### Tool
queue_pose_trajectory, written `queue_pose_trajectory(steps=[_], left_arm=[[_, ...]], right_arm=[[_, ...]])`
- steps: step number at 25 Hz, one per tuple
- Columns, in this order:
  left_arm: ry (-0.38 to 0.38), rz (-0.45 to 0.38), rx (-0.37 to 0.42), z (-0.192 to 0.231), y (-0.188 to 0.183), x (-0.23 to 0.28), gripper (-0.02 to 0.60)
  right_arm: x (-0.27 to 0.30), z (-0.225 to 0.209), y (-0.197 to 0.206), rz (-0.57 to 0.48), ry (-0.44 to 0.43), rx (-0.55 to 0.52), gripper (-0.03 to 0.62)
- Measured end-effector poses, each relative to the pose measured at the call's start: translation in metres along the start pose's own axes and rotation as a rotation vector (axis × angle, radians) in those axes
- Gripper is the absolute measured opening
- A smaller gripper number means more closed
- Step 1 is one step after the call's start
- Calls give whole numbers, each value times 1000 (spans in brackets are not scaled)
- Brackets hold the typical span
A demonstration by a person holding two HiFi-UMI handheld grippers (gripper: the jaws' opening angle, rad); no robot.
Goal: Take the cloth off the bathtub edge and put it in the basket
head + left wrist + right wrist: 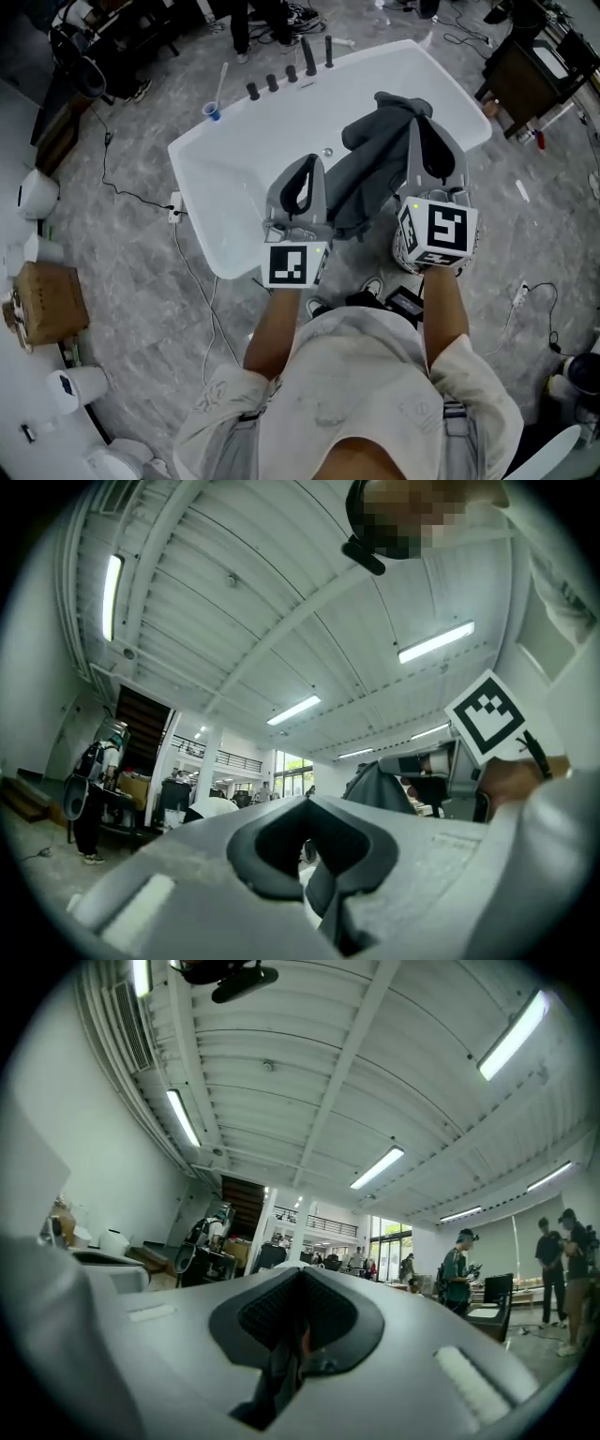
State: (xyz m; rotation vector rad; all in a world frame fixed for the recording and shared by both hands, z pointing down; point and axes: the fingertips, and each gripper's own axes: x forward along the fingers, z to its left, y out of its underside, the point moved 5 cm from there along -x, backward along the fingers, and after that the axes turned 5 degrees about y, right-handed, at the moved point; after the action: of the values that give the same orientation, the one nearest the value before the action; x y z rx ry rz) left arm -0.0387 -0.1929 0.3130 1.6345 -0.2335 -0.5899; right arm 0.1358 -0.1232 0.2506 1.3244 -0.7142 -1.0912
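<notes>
Cloth (370, 173), grey, hangs over the white bathtub (202, 159), its top bunched in the right gripper (422, 122), whose jaws are clamped together on it. The left gripper (305, 167), just beside, appears closed on a lower fold, though the view is dim. Dark taps (291, 73) line the far rim.

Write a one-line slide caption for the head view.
The left gripper and right gripper hold the grey cloth together over the white bathtub.
</notes>
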Motion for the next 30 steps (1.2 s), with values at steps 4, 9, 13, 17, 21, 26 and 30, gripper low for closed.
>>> queue_pose_trajectory(steps=[4, 9, 13, 17, 21, 26, 30], left_arm=[[101, 2, -28, -39, 8, 34, 0], [204, -10, -41, -83, 12, 74, 0], [278, -12, -57, -116, 17, 104, 0], [352, -15, -76, -149, 22, 127, 0], [449, -22, -93, -191, 27, 149, 0], [565, -23, -131, -245, 31, 170, 0], [646, -27, -143, -286, 35, 178, 0]], right_arm=[[-14, -55, 4, 11, 116, -17, 14], [-35, -122, 6, 21, 245, -30, 13], [-56, -176, 9, 24, 359, -41, 14], [-81, -215, 12, 27, 457, -57, 14], [-112, -251, 16, 42, 557, -77, 14], [-157, -292, 20, 69, 684, -107, 14], [-187, -317, 25, 88, 756, -122, 14]])
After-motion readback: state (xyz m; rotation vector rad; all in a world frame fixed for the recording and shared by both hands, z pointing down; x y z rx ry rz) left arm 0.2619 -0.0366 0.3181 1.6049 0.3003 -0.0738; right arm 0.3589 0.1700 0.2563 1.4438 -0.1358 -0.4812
